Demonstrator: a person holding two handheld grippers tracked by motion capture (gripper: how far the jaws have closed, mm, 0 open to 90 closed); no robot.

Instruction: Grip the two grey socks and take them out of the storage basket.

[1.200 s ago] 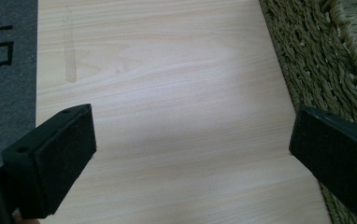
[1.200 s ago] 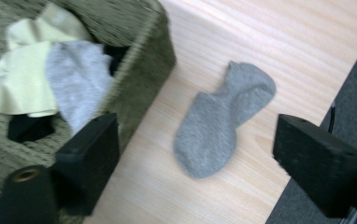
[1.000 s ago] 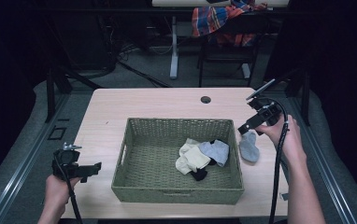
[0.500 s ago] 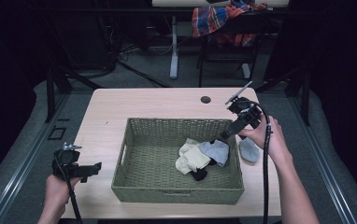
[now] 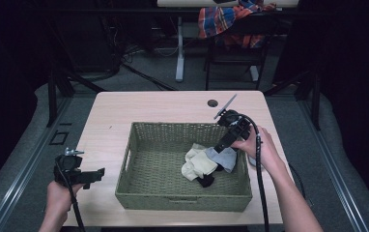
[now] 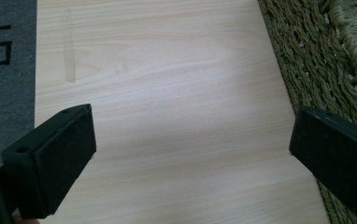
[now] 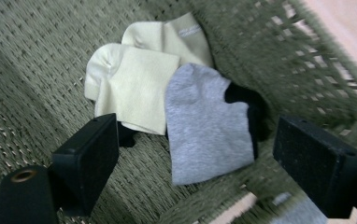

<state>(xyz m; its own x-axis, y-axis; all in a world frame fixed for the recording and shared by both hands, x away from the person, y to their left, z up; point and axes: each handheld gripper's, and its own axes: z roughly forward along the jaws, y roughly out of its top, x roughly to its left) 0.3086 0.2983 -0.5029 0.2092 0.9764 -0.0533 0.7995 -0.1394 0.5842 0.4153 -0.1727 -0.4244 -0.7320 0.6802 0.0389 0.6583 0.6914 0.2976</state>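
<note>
The right gripper [image 5: 219,145] hangs over the right end of the woven basket [image 5: 139,191], and its jaws stand spread wide with nothing between the pads. In the right gripper view a grey sock [image 7: 204,123] lies flat on the basket floor just ahead of the gap between those jaws, nearer the right one. A cream sock [image 7: 137,84] lies beyond the left jaw, its edge tucked under the grey one, and a second cream piece [image 7: 176,35] sits farther ahead. A black sock [image 7: 249,105] peeks out from under the grey sock's far side, toward the right jaw. The basket's wall [image 7: 279,60] rises beyond the right jaw.

The left gripper [image 5: 98,175] is held low over the pale wooden table [image 6: 167,93], its jaws parted and empty. Bare tabletop fills the space between them, and the basket's outer weave [image 6: 307,60] runs just ahead of the right jaw.
</note>
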